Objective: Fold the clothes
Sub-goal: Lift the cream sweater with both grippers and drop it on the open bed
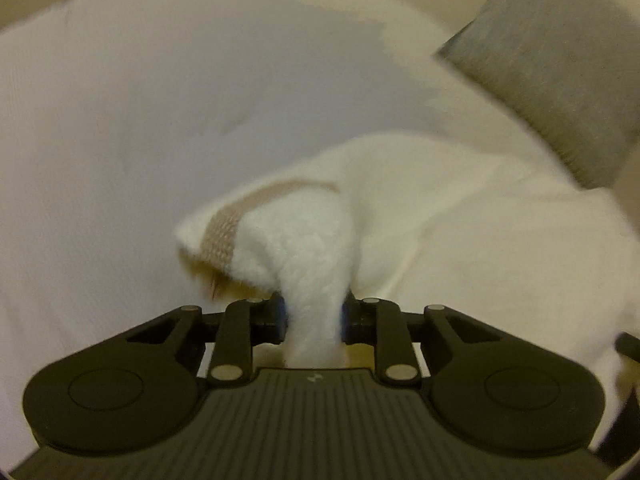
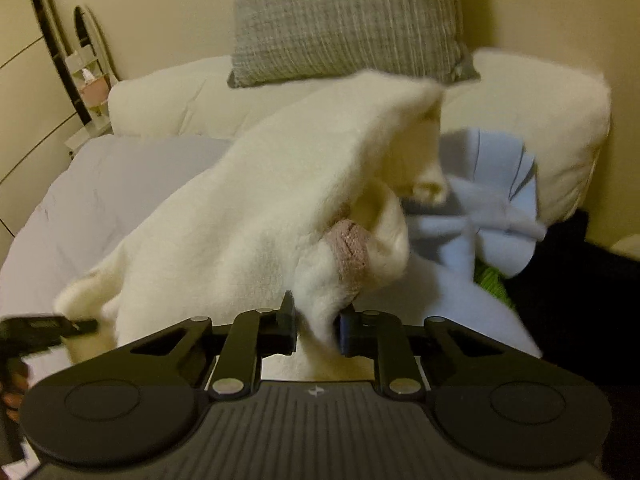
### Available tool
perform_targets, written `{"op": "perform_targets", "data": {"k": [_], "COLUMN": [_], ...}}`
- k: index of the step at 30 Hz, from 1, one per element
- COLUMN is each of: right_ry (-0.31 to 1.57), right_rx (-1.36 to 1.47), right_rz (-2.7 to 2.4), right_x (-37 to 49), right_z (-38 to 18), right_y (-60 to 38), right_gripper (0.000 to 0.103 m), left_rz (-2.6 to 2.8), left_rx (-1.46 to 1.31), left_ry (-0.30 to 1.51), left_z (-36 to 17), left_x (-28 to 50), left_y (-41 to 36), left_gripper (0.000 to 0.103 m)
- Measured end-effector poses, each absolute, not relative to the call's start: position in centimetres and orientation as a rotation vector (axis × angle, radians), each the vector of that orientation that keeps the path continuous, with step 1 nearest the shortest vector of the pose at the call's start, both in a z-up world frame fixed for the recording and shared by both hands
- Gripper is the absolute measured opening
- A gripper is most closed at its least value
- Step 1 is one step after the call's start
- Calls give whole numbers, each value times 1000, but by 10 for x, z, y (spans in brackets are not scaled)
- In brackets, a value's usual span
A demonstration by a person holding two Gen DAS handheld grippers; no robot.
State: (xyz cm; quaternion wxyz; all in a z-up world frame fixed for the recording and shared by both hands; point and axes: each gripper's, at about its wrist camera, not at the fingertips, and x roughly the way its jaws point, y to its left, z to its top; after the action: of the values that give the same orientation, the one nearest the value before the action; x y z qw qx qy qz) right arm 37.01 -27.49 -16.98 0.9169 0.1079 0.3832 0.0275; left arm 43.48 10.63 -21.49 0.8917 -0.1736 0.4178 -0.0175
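Note:
A white fleece garment (image 1: pixel 460 216) with a beige ribbed trim (image 1: pixel 224 236) hangs between my two grippers above the bed. My left gripper (image 1: pixel 314 318) is shut on a bunched edge of it. My right gripper (image 2: pixel 316 328) is shut on another edge, next to a pinkish ribbed cuff (image 2: pixel 352 252). In the right wrist view the white garment (image 2: pixel 248 208) stretches away to the left, where the other gripper shows at the frame edge. The picture is blurred by motion.
A pale lilac bedsheet (image 1: pixel 140 128) lies below. A grey pillow (image 2: pixel 344 20) leans on the wall over white pillows (image 2: pixel 168 100). A light blue garment (image 2: pixel 480 224), something green (image 2: pixel 494 280) and dark cloth (image 2: pixel 580 288) lie at the right. Drawers (image 2: pixel 24 80) stand at left.

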Motion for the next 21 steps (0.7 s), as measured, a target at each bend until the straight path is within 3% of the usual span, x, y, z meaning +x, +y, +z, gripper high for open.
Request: {"op": "perform_targets", "data": {"k": [11, 17, 21], "right_ry": [405, 187, 128], "right_rx": [295, 315, 369], "right_rz": [306, 544, 721], "right_x": [336, 304, 260], "right_z": [-39, 41, 74], "right_y": [-258, -212, -170], "right_gripper": [14, 13, 13], "left_rz": [-68, 65, 209], "left_rx": [-413, -429, -390], "left_ry": [499, 256, 104], "left_z": [-56, 32, 85], "left_x": [346, 216, 89], "left_y": [126, 176, 204], "left_gripper": [17, 17, 17]}}
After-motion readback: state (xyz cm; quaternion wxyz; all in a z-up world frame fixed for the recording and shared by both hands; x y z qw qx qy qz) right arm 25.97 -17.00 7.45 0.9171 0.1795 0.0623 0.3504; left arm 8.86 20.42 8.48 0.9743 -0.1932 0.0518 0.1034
